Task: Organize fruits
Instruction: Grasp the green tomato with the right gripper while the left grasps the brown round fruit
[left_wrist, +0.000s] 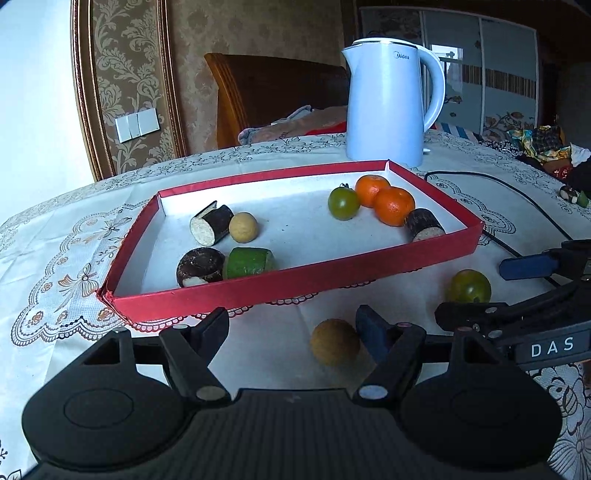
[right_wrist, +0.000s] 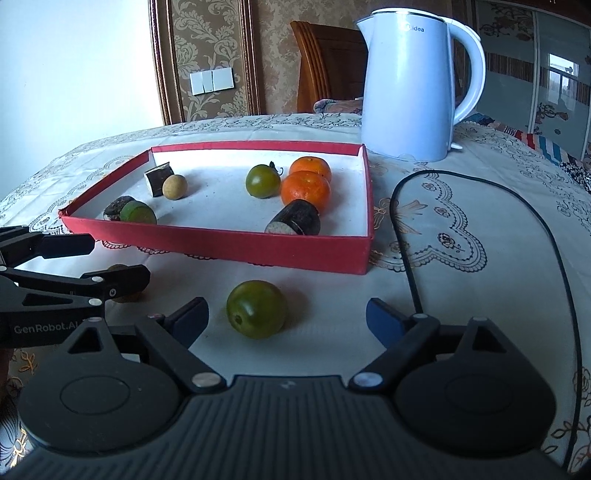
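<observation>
1. Green and round, the loose tomato (right_wrist: 256, 309) sits on the tablecloth (right_wrist: 461, 221) just outside the near edge of the red tray (right_wrist: 221, 245), between your right gripper's (right_wrist: 287, 315) spread jaws, nearer the left one. Nothing is gripped; neither pad touches it.
2. The tan ball fruit (left_wrist: 334, 347) lies near the same tray edge, further left, inside your left gripper (left_wrist: 295, 325). It sits just beside the blue right pad (left_wrist: 371, 330); whether they touch, I cannot tell. The jaws stand apart, holding nothing.
3. Each hand is nearest its own fruit, so no crossing is needed.
4. Both fruits are round, with no long axis to line up.
5. The tray lies straight ahead of both; the lift must likely clear its near wall.
</observation>
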